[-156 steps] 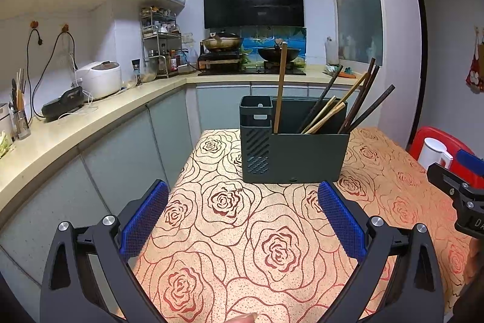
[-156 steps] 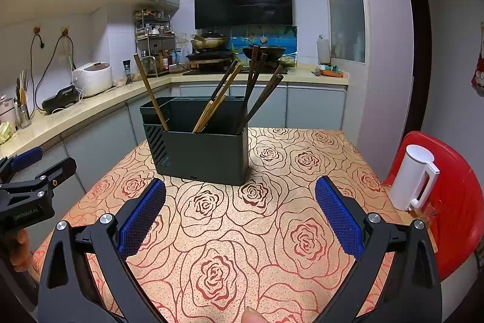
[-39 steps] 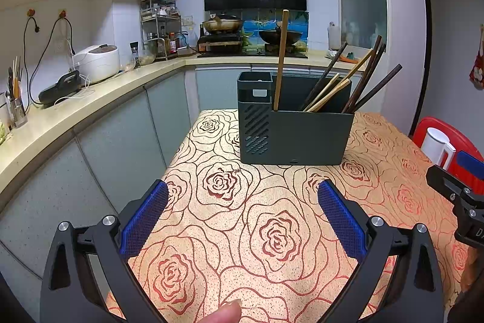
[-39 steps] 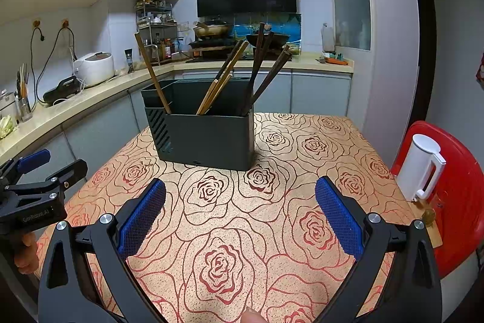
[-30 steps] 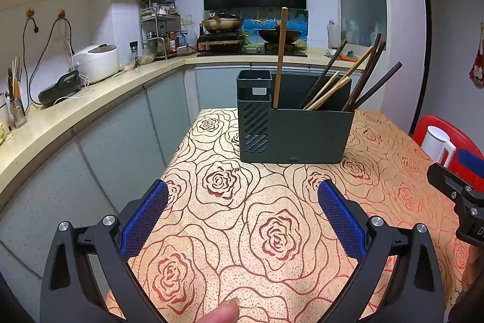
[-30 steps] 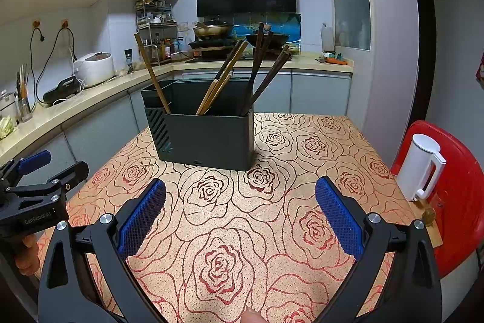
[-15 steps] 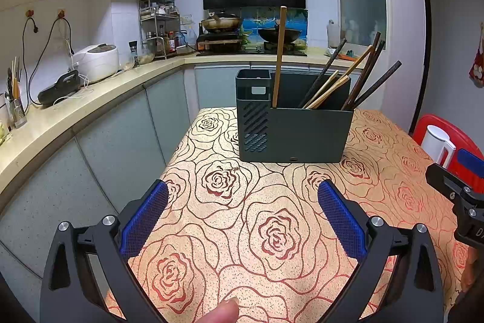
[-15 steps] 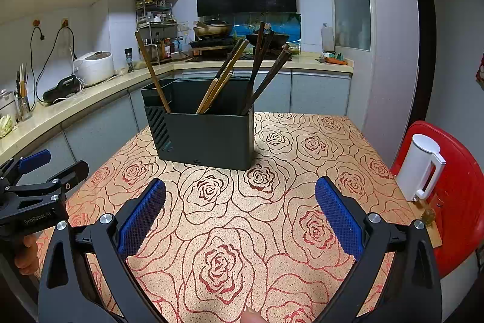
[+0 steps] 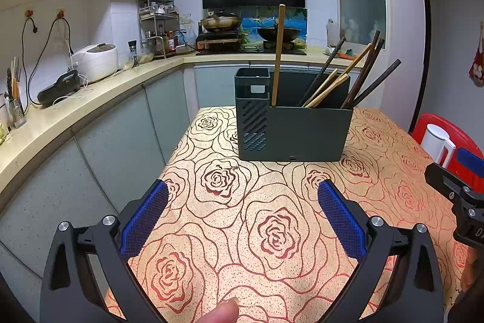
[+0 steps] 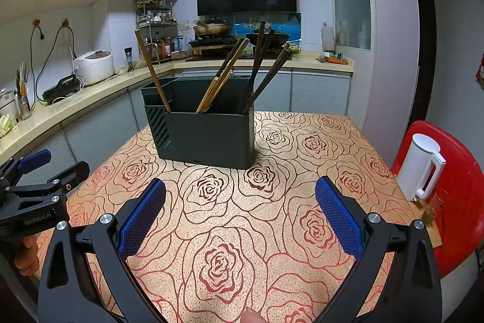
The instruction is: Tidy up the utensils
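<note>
Chopsticks stand in holder, well beyond both gaping, empty hand-held grippers.

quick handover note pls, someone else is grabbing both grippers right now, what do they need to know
Left gripper: open, holding nothing, above the tablecloth.
Right gripper: open, holding nothing, same height.
Utensil holder stands upright mid-table. One light chopstick leans alone at its left end; light chopsticks and dark chopsticks lean mixed in the main bin.
Done: nothing visibly sorted.
Left: probably group the sticks by kind.
</note>
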